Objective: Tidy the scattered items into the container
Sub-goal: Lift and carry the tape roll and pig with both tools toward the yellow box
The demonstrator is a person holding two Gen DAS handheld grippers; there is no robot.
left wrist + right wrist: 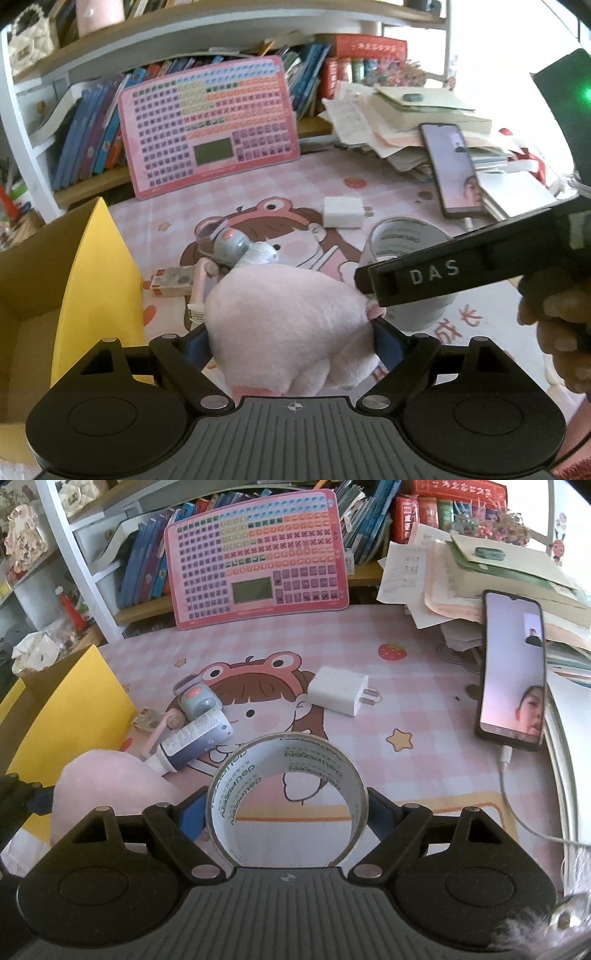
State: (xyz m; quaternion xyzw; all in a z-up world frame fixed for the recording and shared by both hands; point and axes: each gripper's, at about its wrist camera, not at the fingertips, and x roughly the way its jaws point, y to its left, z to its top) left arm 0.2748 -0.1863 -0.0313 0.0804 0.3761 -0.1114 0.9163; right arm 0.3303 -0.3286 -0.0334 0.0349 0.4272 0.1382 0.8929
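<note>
L+R wrist cams | angled down, close | shared: desk mat (pixel 388 184), pink board (pixel 258 554)

Pink plush toy (pixel 288 325), tape roll (pixel 288 797), both aloft

Child's study desk (cartoon mat (pixel 332 657), bookshelf (pixel 92 122)).

Pink-matted desk (pixel 424 709): charger (pixel 338 695), phone (pixel 513 672).
</note>
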